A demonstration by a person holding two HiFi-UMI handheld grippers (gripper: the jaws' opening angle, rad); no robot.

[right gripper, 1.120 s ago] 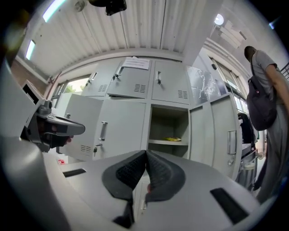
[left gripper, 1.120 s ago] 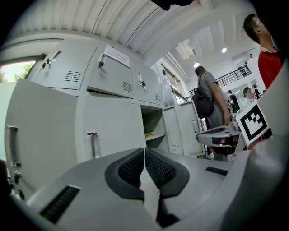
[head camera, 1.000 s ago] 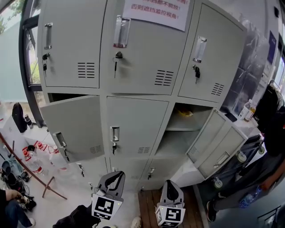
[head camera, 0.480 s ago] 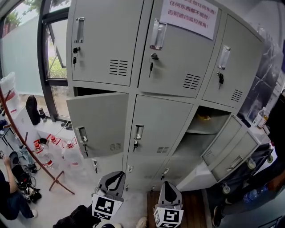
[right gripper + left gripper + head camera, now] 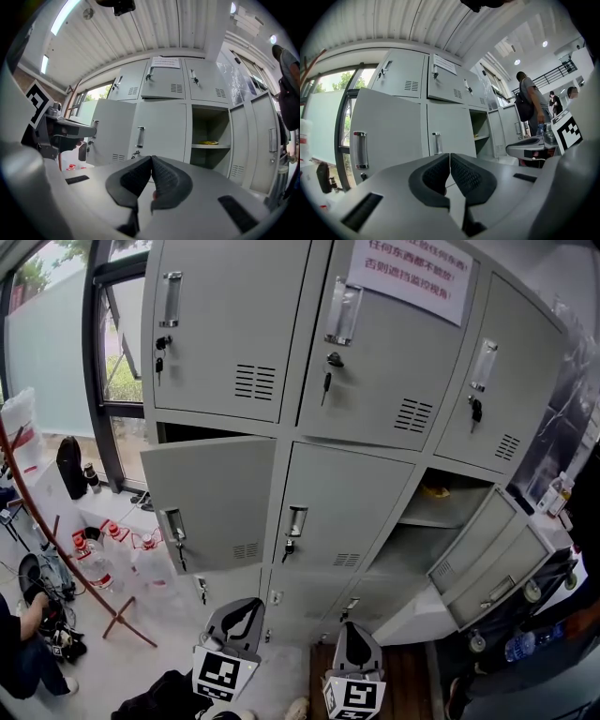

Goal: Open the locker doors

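The grey locker (image 5: pixel 281 442) has three columns of doors. In the middle row the left door (image 5: pixel 211 498) hangs ajar, the centre door (image 5: pixel 333 512) is closed with its handle (image 5: pixel 296 521) and key showing, and the right door (image 5: pixel 473 540) is swung wide. That open compartment holds a yellow thing (image 5: pixel 434 491) on its shelf. The top doors are closed. My left gripper (image 5: pixel 247 604) and right gripper (image 5: pixel 354 626) sit low in front of the locker, apart from it. Both are shut and empty, as the left gripper (image 5: pixel 450 157) and right gripper (image 5: pixel 151 159) views show.
A lower right door (image 5: pixel 502 576) also stands open. Water bottles (image 5: pixel 94 568) and a red pole stand (image 5: pixel 56 540) are on the floor at left, near a crouching person (image 5: pixel 19 652). Another person (image 5: pixel 525 652) stands at right. A paper notice (image 5: pixel 408 273) hangs on the top centre door.
The head view has swung left, so the locker sits further right in frame. Both grippers stay low and shut. No door has moved.
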